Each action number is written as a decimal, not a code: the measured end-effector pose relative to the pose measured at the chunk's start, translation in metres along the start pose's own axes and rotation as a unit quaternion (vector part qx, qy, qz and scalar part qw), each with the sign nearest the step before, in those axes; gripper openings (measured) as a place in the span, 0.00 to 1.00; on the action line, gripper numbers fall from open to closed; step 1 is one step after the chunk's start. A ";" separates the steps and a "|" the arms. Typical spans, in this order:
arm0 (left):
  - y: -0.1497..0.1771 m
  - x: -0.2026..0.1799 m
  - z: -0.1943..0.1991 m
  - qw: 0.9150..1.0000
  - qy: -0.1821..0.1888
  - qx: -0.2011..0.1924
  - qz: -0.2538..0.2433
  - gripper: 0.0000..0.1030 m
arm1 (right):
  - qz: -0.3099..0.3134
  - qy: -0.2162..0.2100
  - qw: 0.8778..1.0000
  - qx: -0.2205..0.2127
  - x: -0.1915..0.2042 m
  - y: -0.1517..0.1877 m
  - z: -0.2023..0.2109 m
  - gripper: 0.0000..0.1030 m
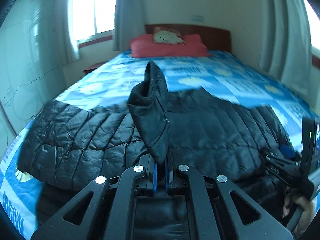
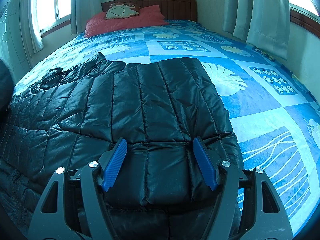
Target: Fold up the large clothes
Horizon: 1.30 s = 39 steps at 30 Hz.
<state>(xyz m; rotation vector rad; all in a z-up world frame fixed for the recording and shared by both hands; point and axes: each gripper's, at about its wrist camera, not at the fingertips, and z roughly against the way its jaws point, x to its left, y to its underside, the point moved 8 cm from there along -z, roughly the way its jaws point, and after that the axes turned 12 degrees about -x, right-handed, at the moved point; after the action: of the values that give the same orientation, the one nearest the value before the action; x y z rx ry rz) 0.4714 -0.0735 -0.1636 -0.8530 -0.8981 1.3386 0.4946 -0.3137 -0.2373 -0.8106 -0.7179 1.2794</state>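
Note:
A black quilted puffer jacket [image 2: 140,104] lies spread across the near part of the bed; it also shows in the left wrist view [image 1: 80,132]. My left gripper [image 1: 160,170] is shut on a black sleeve end [image 1: 152,108] of the jacket, which stands up above the fingers. My right gripper [image 2: 160,164] is open, its blue pads [image 2: 115,164] on either side of a folded jacket panel just above the cloth. The right gripper also shows at the right edge of the left wrist view [image 1: 284,166].
The bed has a blue patterned cover [image 2: 260,110], a red pillow [image 2: 124,23] and a brown headboard [image 2: 170,6] at the far end. Curtains [image 2: 260,10] and windows stand on both sides. A wall is close on the left.

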 end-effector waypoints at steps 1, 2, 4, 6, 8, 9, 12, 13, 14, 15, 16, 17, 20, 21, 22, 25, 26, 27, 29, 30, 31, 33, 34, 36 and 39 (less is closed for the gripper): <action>0.003 -0.007 -0.003 1.000 0.004 0.006 -0.007 0.04 | -0.001 0.000 1.000 -0.001 0.002 0.001 0.001 0.66; 0.007 -0.016 -0.007 1.000 0.007 0.013 -0.016 0.04 | -0.001 0.000 1.000 -0.001 0.004 0.002 0.002 0.66; 0.019 -0.030 -0.011 0.999 0.013 0.026 -0.030 0.05 | -0.002 0.000 1.000 -0.002 0.004 0.002 0.002 0.66; 0.024 -0.037 -0.014 0.999 0.017 0.035 -0.030 0.05 | -0.003 -0.001 1.000 -0.002 0.004 0.003 0.002 0.67; 0.030 -0.041 -0.015 0.998 0.021 0.045 -0.027 0.07 | -0.003 -0.002 1.000 -0.002 0.003 0.002 0.002 0.67; 0.033 -0.045 -0.017 0.998 0.026 0.054 -0.030 0.09 | -0.003 -0.002 1.000 -0.003 0.004 0.003 0.002 0.67; 0.039 -0.050 -0.008 0.996 0.045 0.067 -0.028 0.37 | -0.004 -0.003 1.000 -0.003 0.005 0.004 0.003 0.67; 0.038 -0.053 -0.004 0.996 0.056 0.064 -0.024 0.49 | -0.003 -0.003 1.000 -0.003 0.005 0.003 0.003 0.67; 0.037 -0.055 -0.001 0.996 0.059 0.059 -0.025 0.56 | -0.003 -0.003 1.000 -0.003 0.005 0.004 0.003 0.67; 0.036 -0.058 0.003 0.996 0.062 0.052 -0.029 0.59 | -0.003 -0.002 1.000 -0.002 0.005 0.004 0.003 0.67; 0.034 -0.058 0.007 0.996 0.065 0.048 -0.032 0.63 | -0.003 -0.002 1.000 -0.002 0.005 0.004 0.003 0.67; 0.033 -0.058 0.011 0.996 0.066 0.046 -0.035 0.64 | -0.003 -0.003 1.000 -0.001 0.006 0.004 0.003 0.67; 0.030 -0.052 0.023 0.996 0.076 0.045 -0.028 0.64 | -0.013 -0.007 1.000 0.000 0.005 -0.001 0.009 0.67; 0.028 -0.046 0.028 0.996 0.077 0.042 -0.024 0.64 | -0.024 -0.009 1.000 -0.004 0.004 -0.006 0.016 0.67; 0.026 -0.036 0.036 0.996 0.076 0.035 -0.019 0.64 | -0.038 -0.015 0.999 -0.009 0.006 -0.010 0.024 0.67; 0.021 -0.005 0.052 0.998 0.056 0.014 -0.013 0.64 | -0.071 -0.067 0.995 -0.015 0.033 -0.021 0.044 0.67; 0.020 0.004 0.055 0.999 0.048 0.009 -0.012 0.64 | -0.074 -0.090 0.993 -0.010 0.050 -0.024 0.048 0.67; 0.019 0.019 0.059 0.999 0.035 0.003 -0.011 0.64 | -0.073 -0.103 0.992 -0.004 0.063 -0.025 0.049 0.67; 0.019 0.040 0.064 1.000 0.016 -0.003 -0.007 0.65 | -0.060 -0.123 0.990 0.016 0.093 -0.021 0.044 0.68; 0.018 0.052 0.067 1.000 0.005 -0.006 -0.004 0.65 | -0.054 -0.126 0.990 0.026 0.101 -0.017 0.041 0.68; 0.018 0.061 0.068 1.000 -0.001 -0.007 -0.001 0.65 | -0.047 -0.129 0.990 0.045 0.113 -0.010 0.035 0.68; 0.019 0.080 0.071 1.000 -0.015 -0.007 0.004 0.65 | -0.043 -0.134 0.987 0.075 0.131 0.005 0.026 0.65; 0.020 0.092 0.073 1.000 -0.022 -0.007 0.008 0.65 | -0.033 -0.126 0.989 0.064 0.135 0.006 0.029 0.58; 0.021 0.110 0.075 0.999 -0.033 -0.009 0.015 0.65 | -0.009 -0.126 0.991 0.052 0.143 0.004 0.036 0.26; 0.021 0.130 0.076 0.999 -0.044 -0.011 0.021 0.65 | -0.010 -0.127 0.991 0.031 0.133 -0.010 0.046 0.20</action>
<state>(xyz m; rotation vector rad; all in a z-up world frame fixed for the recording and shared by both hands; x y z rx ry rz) 0.3965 0.0573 -0.1441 -0.8387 -0.9695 1.4153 0.4817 -0.1781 -0.2017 -0.5936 -0.8826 1.3944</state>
